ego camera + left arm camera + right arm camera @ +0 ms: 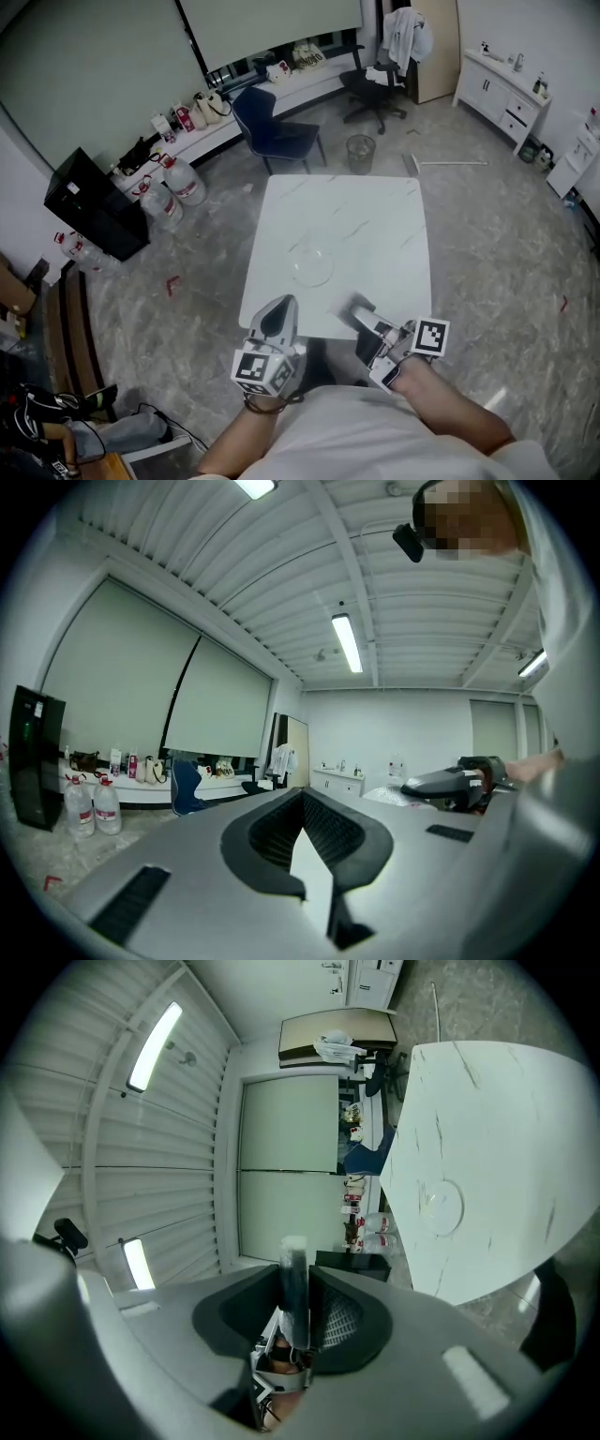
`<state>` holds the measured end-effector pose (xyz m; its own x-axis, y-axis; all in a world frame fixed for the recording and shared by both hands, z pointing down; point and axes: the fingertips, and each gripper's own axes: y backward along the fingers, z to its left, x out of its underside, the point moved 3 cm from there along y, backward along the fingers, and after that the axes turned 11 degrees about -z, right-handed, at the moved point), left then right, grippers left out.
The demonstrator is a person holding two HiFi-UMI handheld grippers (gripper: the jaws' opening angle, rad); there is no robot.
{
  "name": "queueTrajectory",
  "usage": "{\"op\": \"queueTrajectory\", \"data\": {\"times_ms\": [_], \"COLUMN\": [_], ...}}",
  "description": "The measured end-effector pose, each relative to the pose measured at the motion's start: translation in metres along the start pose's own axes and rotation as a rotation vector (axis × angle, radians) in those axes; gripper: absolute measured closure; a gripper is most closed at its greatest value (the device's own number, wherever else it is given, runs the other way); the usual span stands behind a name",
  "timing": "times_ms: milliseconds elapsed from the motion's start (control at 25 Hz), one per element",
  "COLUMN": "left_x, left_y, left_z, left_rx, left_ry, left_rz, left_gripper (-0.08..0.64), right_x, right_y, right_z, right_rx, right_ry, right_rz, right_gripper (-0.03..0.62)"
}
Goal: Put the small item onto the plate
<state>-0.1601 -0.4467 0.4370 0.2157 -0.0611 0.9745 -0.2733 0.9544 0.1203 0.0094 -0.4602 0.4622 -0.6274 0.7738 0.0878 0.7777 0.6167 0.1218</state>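
Head view. White table (375,216), marbled top. Clear glass plate (312,265) sits on its near left part, nothing on it. Left gripper (279,314) at 6 o'clock of the plate, tips over the table's near edge. Right gripper (361,314) at about 4 o'clock of the plate, also at the near edge, apart from the plate. Each is held by a bare forearm and carries its marker cube. Small item cannot be made out in this view. Blue chair (272,127) and wire bin (361,153) on the floor past the far edge, 12 o'clock side. Water bottles (183,180) on the floor at 10 o'clock.

Left gripper view. Camera tilted up: ceiling, strip light (347,642) and window blinds fill the frame. Jaws together, meeting at the far tips; only a thin pale wedge shows between the pads, no object there. Right gripper visible at 3 o'clock.

Right gripper view. Jaws clamped on the small item (293,1288), a slim dark piece with a pale end, standing lengthwise between the pads and poking past the tips. Plate lies at 2 o'clock on the table, well apart from the item.
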Motion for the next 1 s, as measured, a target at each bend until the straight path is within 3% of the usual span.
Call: {"op": "queueTrajectory", "data": {"times_ms": [520,1000], "left_x": [0.041,0.135], "left_y": [-0.130,-0.189], "left_z": [0.115,0.205], "left_rx": [0.147,0.203], "left_ry": [-0.016,0.049], "left_rz": [0.054,0.144], "left_gripper": [0.554,0.554], "right_x": [-0.046,-0.066], "right_y": [-0.144,-0.211], "right_z": [-0.096,-0.238], "right_rx": [0.157,0.367], "right_ry": [-0.012,-0.015], "right_rz": [-0.033,-0.064], "right_gripper": [0.495,0.495]}}
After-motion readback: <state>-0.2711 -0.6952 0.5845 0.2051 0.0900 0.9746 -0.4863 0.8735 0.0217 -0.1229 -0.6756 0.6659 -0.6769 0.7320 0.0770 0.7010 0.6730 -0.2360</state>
